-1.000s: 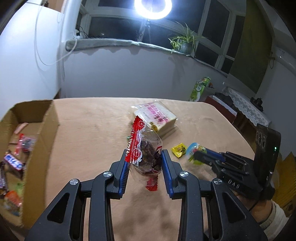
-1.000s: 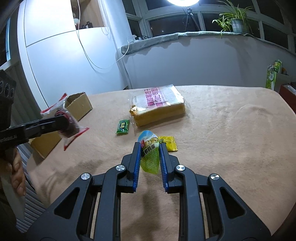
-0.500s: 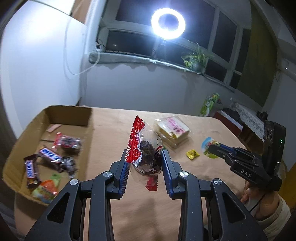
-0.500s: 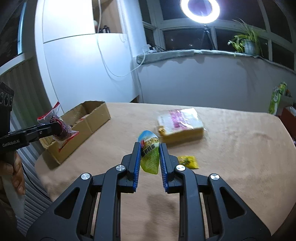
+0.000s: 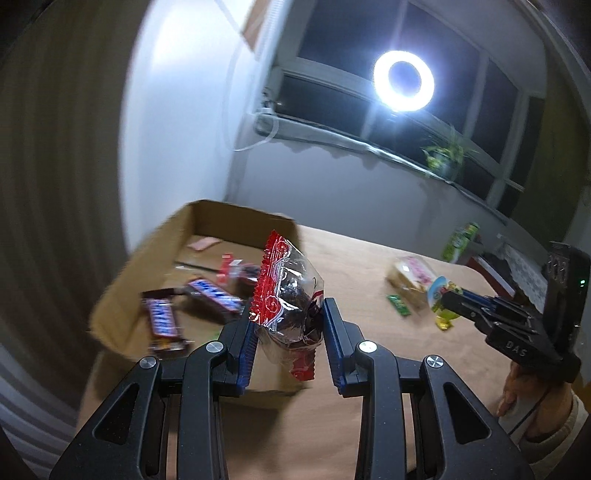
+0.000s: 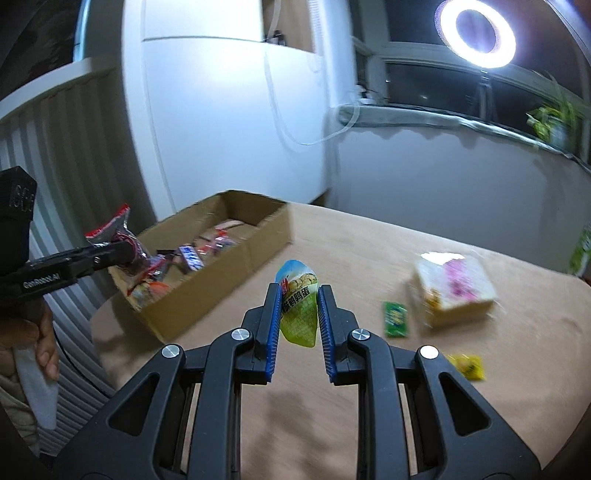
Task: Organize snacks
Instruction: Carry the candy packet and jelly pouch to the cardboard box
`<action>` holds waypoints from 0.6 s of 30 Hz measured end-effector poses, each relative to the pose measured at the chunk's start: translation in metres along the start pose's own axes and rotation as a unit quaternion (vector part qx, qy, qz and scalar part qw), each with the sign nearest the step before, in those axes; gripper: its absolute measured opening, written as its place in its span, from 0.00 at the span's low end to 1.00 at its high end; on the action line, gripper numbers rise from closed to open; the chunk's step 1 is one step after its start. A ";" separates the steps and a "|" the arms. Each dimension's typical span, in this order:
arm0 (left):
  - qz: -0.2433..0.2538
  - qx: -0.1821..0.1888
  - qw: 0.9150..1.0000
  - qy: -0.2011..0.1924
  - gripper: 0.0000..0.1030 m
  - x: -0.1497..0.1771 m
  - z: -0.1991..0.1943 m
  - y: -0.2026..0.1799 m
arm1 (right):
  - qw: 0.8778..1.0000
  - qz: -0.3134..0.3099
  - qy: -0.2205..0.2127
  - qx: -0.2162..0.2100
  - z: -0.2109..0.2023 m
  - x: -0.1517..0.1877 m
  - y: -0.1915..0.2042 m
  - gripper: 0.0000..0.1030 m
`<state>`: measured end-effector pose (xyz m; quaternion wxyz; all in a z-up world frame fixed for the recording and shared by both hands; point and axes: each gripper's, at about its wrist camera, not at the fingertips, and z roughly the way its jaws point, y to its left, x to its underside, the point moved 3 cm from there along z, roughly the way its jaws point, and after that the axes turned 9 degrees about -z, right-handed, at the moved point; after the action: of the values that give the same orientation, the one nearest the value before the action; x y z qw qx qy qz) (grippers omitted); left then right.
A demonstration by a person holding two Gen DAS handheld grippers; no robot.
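Observation:
My left gripper [image 5: 290, 325] is shut on a clear red-edged snack bag [image 5: 286, 295] with dark pieces inside, held in the air in front of the cardboard box [image 5: 147, 269]. It also shows in the right wrist view [image 6: 122, 247], over the box's near end. My right gripper [image 6: 297, 314] is shut on a green and yellow egg snack packet [image 6: 299, 306], above the table right of the box [image 6: 221, 280]. The box holds several chocolate bars [image 5: 162, 321] and wrapped snacks.
On the tan table [image 6: 369, 266] lie a wrapped bread loaf [image 6: 454, 291], a small green packet [image 6: 395, 317] and a small yellow packet [image 6: 467, 365]. A ring light [image 6: 474, 31] and a potted plant [image 6: 554, 118] stand at the window. The table's left edge runs beside the box.
Both grippers have swung left toward the box, each still holding its snack. The box now fills more of both views; the bread and small packets have shifted right.

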<state>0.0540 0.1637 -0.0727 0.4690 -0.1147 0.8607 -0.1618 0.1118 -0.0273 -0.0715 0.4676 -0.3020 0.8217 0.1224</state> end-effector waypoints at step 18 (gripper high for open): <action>-0.035 -0.058 0.998 -0.011 0.69 0.001 0.011 0.056 | 0.996 -0.066 -0.022 -0.056 0.076 -0.057 0.088 0.71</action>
<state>0.0597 0.2125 -0.1008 0.4648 -0.1736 0.8589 -0.1267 0.1326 0.1004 -0.0717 0.4749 -0.3786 0.7813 0.1437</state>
